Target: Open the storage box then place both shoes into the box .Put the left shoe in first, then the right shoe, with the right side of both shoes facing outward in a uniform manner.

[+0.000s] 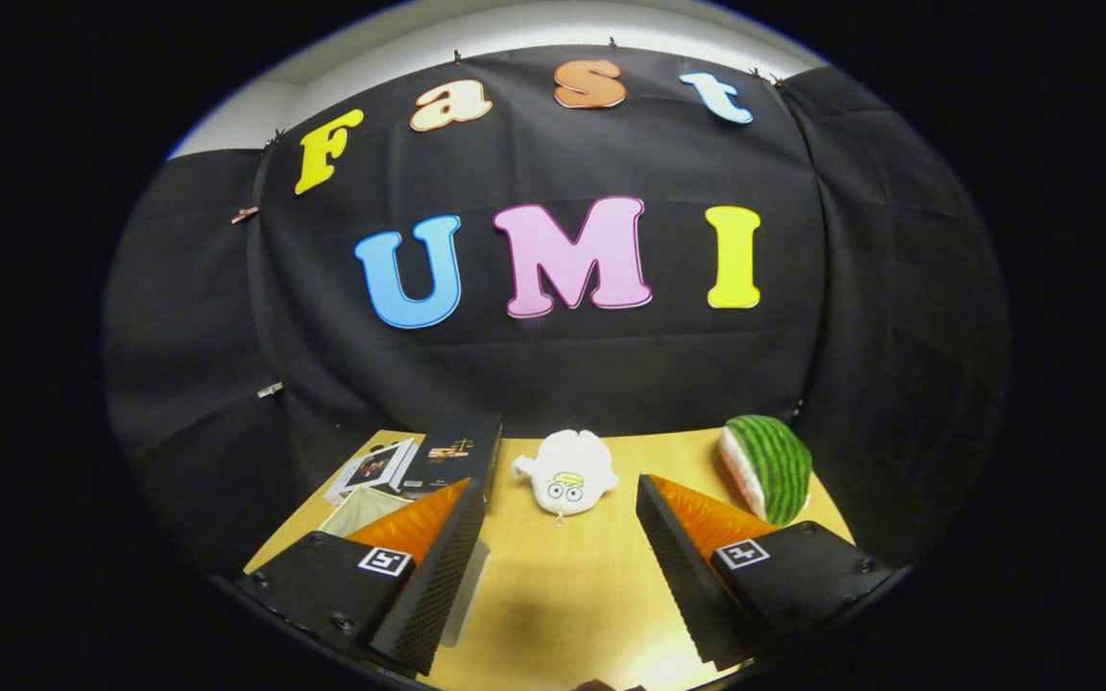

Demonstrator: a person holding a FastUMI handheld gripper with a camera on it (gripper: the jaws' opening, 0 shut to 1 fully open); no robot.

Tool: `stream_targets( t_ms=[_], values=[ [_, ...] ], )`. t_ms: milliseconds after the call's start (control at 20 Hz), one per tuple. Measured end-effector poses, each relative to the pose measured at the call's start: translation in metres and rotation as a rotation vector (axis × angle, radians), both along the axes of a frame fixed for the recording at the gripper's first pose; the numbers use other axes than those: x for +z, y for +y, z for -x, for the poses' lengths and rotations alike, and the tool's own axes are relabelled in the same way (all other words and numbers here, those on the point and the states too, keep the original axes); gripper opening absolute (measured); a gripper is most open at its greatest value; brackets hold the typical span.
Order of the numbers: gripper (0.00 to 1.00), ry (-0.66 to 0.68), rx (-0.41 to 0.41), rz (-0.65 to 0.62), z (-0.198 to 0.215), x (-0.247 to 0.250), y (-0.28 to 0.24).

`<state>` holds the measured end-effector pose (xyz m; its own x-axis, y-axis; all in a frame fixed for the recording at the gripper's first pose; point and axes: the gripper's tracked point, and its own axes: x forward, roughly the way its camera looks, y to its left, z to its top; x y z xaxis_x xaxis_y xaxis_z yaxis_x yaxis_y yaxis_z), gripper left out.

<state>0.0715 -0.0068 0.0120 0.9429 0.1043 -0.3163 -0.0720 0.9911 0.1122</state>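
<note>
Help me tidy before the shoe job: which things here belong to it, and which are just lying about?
Job: black storage box behind one finger; open tool.
Lying about: white plush toy beyond the fingers; green striped watermelon-slice plush; white-framed picture box.

A staged recording booth, not a home: black cloth (553, 365) clipped up as a wall behind a small wooden table (563, 585), with 2 plush toys (567, 472) as props at the table's far edge.
</note>
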Motion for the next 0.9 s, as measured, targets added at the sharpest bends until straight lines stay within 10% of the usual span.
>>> stream_targets(
  t_ms=[900],
  values=[
    [0.98, -0.174, -0.069, 0.104, 0.022, -0.021, -0.140]
  ],
)
